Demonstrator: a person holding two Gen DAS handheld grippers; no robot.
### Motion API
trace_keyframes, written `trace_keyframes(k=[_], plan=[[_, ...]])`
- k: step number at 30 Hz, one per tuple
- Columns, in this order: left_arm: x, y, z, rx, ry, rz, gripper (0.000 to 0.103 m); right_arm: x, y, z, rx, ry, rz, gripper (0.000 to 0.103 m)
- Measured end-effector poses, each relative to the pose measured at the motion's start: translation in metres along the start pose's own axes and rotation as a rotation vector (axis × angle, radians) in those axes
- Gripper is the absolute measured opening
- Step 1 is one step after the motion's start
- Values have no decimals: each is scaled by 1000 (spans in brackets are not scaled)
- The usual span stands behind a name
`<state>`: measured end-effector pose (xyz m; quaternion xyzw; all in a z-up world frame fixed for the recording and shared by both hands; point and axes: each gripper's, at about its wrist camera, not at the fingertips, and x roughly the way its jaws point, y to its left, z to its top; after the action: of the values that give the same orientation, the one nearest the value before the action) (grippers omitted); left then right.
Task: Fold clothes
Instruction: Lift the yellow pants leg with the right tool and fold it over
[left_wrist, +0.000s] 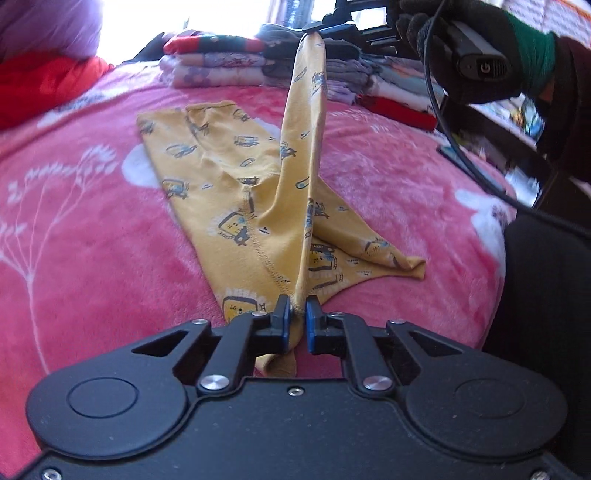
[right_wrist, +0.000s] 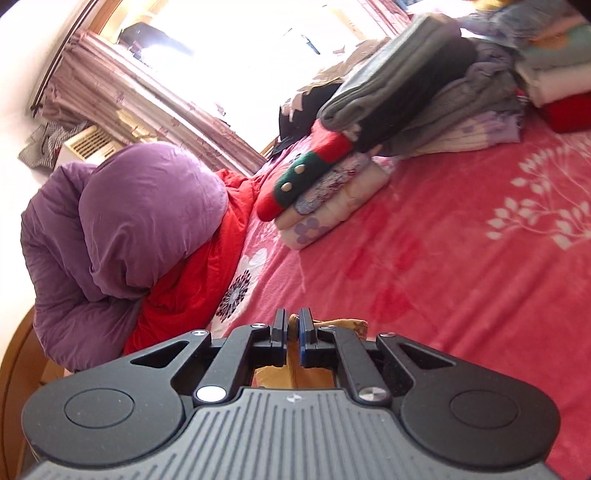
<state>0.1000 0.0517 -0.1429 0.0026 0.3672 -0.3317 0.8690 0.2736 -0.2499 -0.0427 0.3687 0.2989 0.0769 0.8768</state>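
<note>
Well, no readable writing; yellow printed garment carries cartoon vehicle prints only. Garment lies on pink floral blanket, one strip pulled up taut between grippers. Left gripper clamped on near hem. Right gripper clamped on yellow cloth, raised high. Gloved hand holds it. Folded clothes stack at far edge. Purple duvet over red quilt; bright curtained window behind.
</note>
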Motion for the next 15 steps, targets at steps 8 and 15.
trace_keyframes(k=[8, 15], plan=[[-2, 19, 0, -150, 10, -70, 7, 51, 43, -8, -123, 57, -27, 8], [-3, 33, -1, -229, 16, -95, 7, 102, 65, -24, -214, 131, -66, 8]])
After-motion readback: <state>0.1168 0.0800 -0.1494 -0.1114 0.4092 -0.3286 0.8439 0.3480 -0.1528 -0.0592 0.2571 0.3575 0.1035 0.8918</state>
